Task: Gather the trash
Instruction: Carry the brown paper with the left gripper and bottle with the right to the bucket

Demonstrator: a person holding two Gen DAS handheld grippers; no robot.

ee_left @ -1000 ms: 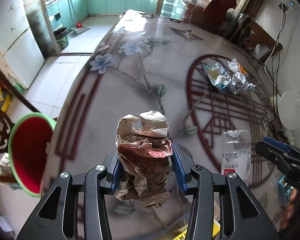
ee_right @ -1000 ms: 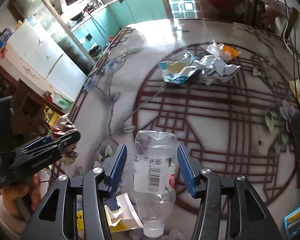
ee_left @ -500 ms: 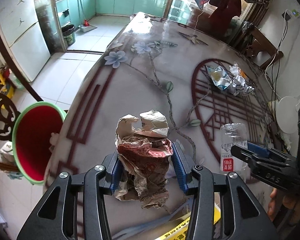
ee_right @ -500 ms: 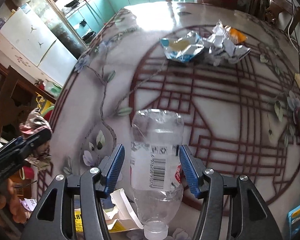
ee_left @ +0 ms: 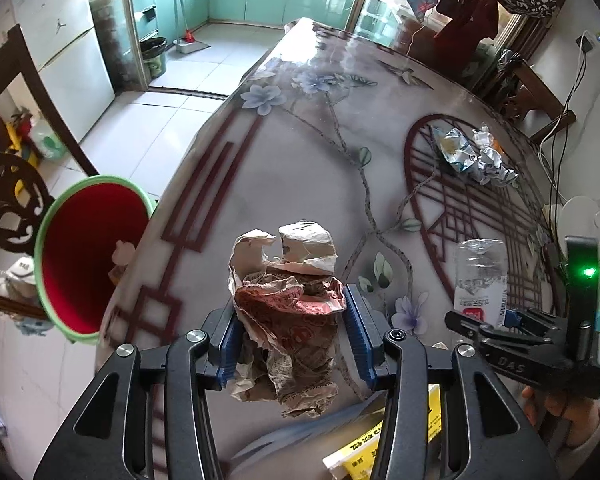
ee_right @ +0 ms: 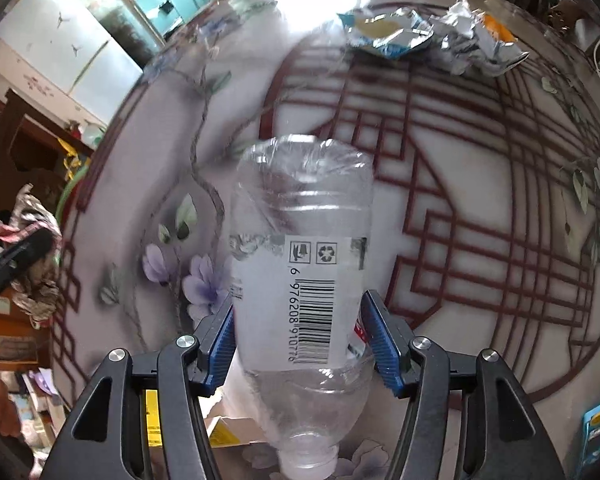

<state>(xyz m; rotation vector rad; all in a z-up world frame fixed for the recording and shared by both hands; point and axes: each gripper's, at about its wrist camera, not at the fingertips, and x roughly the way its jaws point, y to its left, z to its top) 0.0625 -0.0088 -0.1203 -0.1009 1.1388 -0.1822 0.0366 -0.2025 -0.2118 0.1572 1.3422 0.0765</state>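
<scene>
My left gripper (ee_left: 292,304) is shut on a crumpled brown and red paper wad (ee_left: 296,264), held above the patterned table (ee_left: 300,160) near its left edge. A red bin with a green rim (ee_left: 88,256) stands on the floor just left of that edge. A clear, crushed plastic bottle (ee_right: 300,208) lies on the table with its neck toward me. My right gripper (ee_right: 298,304) straddles its labelled middle, jaws opening, blue pads close beside it and not squeezing. The bottle (ee_left: 480,276) also shows at the right of the left wrist view.
A blue and silver wrapper (ee_right: 388,34) and crumpled foil (ee_right: 472,48) lie at the far side of the table. A yellow and white carton (ee_left: 364,452) sits at the near edge. A dark wooden chair (ee_left: 8,208) stands left of the bin.
My right gripper has sunk down over the bottle and its jaws have widened. My left gripper has carried the wad sideways toward the table edge by the bin.
</scene>
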